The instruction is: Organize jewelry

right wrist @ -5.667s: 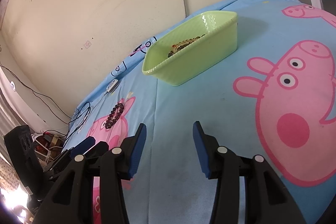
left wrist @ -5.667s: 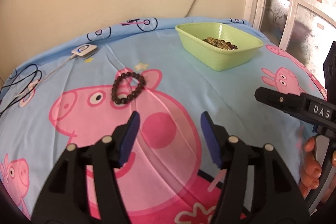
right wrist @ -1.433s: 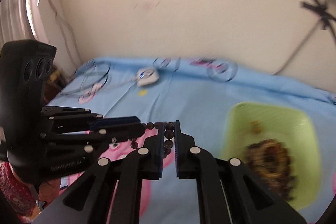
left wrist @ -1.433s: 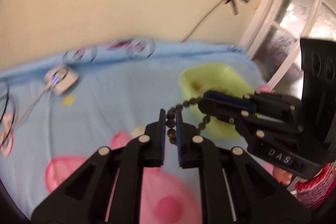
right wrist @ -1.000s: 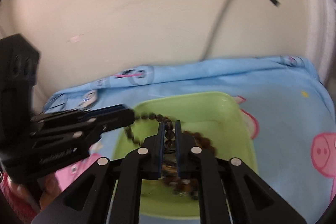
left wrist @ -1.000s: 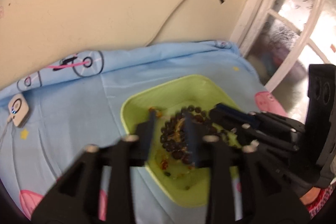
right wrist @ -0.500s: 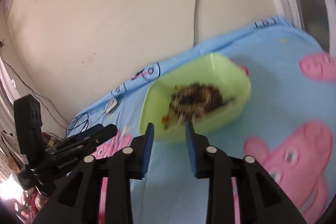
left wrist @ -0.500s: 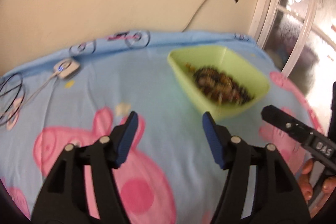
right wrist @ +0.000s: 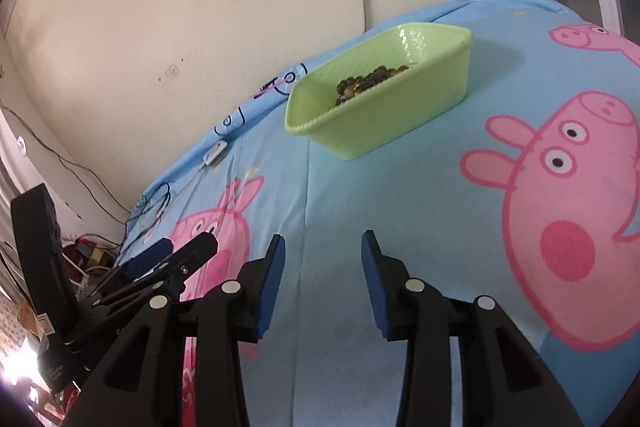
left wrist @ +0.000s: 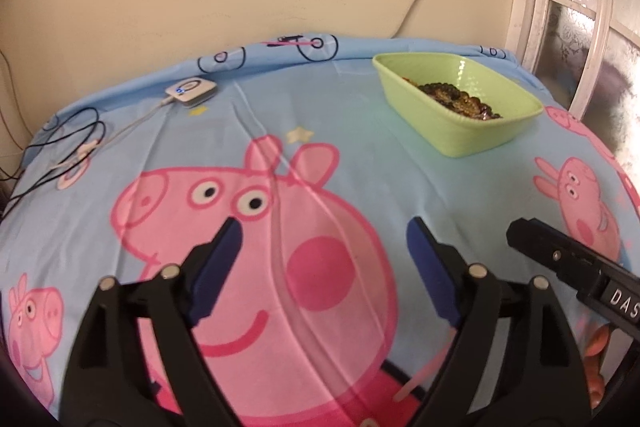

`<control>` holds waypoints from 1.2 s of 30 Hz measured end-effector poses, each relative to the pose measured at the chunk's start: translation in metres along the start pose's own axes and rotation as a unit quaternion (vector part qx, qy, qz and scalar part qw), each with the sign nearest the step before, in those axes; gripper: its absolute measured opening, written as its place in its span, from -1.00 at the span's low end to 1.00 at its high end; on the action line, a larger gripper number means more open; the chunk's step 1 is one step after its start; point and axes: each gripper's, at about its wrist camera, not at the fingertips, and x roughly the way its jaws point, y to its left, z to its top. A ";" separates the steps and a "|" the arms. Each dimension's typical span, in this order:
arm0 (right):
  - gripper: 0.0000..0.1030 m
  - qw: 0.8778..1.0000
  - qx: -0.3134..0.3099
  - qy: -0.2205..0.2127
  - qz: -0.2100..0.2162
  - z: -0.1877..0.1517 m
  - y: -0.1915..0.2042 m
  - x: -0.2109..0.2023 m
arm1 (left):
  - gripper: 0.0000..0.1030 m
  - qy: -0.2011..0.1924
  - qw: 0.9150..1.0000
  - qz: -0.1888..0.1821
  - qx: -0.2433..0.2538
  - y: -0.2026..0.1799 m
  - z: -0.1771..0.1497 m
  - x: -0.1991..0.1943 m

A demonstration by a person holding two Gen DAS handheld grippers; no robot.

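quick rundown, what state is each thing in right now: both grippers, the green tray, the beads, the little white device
left gripper: open, nothing between its pads, jaws just been opening
right gripper: open, nothing between its pads, jaws just been opening
green tray: upright on the blue sheet, holding beads
beads: piled inside the tray, none on the sheet
white device: lying flat near the wall, blue light on, cable attached

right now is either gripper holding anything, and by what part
Nothing is held. The left gripper and right gripper have just been opening, jaws empty. The beads lie in the green tray.
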 end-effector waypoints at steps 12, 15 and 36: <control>-0.61 0.999 0.023 0.004 0.024 0.001 -0.013 0.003 | 0.88 -0.021 0.999 0.043 0.004 -0.003 -0.001 -0.009; -0.60 0.999 0.024 0.003 0.029 0.001 -0.013 0.001 | 0.88 -0.024 0.999 0.047 0.002 -0.001 0.000 -0.010; -0.56 0.999 0.034 0.000 0.038 0.001 -0.017 -0.001 | 0.88 -0.009 0.999 0.036 -0.015 0.004 -0.005 -0.008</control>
